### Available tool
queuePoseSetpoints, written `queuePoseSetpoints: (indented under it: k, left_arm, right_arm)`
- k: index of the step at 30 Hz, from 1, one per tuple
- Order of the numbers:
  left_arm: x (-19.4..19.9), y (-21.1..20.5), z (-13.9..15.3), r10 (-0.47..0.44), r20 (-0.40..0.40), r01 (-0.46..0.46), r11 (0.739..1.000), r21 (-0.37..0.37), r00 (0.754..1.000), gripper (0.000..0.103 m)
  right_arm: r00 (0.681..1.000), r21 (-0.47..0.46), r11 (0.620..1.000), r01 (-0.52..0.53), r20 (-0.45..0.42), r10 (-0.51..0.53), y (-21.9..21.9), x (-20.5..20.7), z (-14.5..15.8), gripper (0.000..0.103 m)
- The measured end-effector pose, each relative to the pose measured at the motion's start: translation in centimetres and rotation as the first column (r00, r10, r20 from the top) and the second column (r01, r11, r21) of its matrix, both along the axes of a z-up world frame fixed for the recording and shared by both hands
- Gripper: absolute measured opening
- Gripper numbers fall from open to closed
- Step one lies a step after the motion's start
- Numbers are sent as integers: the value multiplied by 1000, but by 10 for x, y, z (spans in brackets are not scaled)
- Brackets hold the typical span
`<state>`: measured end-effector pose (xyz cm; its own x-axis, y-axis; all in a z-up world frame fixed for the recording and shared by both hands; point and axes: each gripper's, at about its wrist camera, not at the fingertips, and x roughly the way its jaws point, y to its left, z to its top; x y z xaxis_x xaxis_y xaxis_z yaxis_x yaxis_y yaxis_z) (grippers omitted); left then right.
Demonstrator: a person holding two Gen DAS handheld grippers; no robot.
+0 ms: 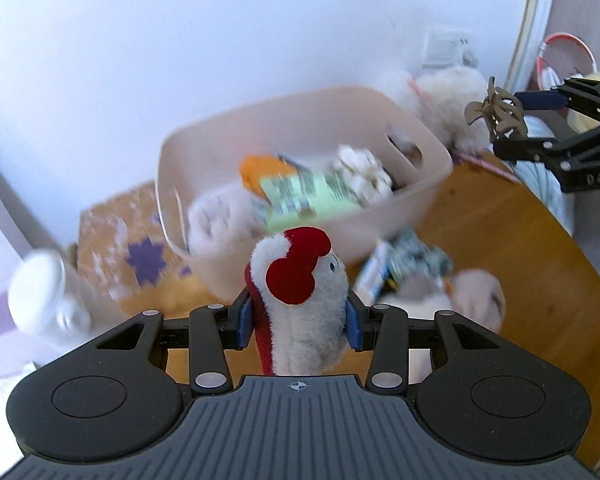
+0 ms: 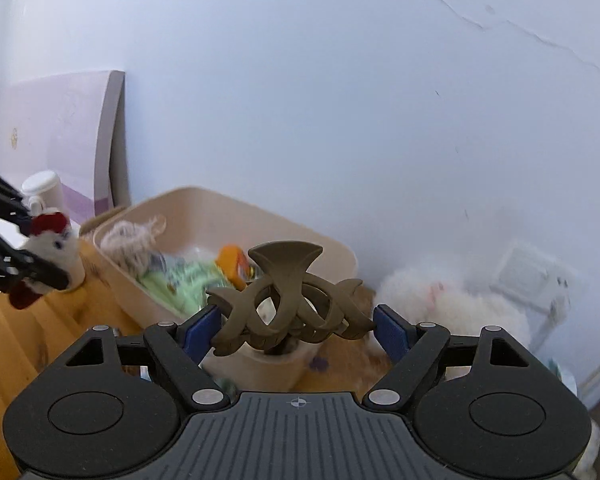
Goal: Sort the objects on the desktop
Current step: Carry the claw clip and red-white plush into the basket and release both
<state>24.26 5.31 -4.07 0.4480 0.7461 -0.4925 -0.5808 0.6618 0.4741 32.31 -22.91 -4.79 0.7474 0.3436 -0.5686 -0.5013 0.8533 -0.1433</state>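
Plush chicken (image 1: 300,300), soft and light, sits squeezed at mid-body in the left gripper (image 1: 298,318) at lower centre, while the right gripper (image 2: 296,326), spread wide, clamps a stiff, brittle-looking hair claw (image 2: 288,300) end to end, both above the desk (image 1: 520,264) before the basket (image 1: 204,140).

Left gripper (image 1: 298,320): matte black plastic body, dark grey ribbed centre plate with small white crosshair mark, round raised disc on each rounded shoulder, black linkage arms with silver rivets, blue pads on the fingers (image 1: 243,322). Right gripper (image 2: 298,326): same build, same blue pads, silver rivets. In the left wrist view its side bears pale embossed letters, "DAS".
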Motion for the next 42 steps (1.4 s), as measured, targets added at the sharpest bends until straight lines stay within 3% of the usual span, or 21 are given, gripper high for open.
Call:
queuePoseSetpoints:
  k: [6, 15, 26, 31, 34, 38, 42]
  left_arm:
    - [28, 18, 24, 2, 34, -4, 999, 50, 999, 44]
    - [67, 43, 43, 0, 34, -5, 990, 139, 999, 44]
    - [100, 100, 33, 141, 21, -143, 983, 112, 990, 43]
    - [105, 111, 24, 156, -28, -152, 983, 102, 987, 44]
    - [106, 115, 17, 139, -34, -135, 986, 99, 990, 55]
    - [103, 106, 17, 106, -36, -99, 982, 163, 994, 73]
    - [100, 100, 20, 88, -30, -81, 980, 184, 996, 76]
  right_arm:
    - [999, -7, 1000, -27, 37, 27, 24, 20, 9, 81]
    - [1000, -44, 999, -12, 23, 13, 53, 52, -6, 81]
    - [995, -133, 991, 0, -96, -13, 81, 84, -47, 82]
    - [992, -168, 986, -11, -125, -10, 90, 85, -60, 82]
    - [990, -194, 980, -38, -138, 11, 92, 85, -65, 82]
    - [991, -214, 976, -33, -134, 5, 94, 85, -69, 86]
    - [992, -179, 984, -5, -126, -18, 89, 84, -65, 95]
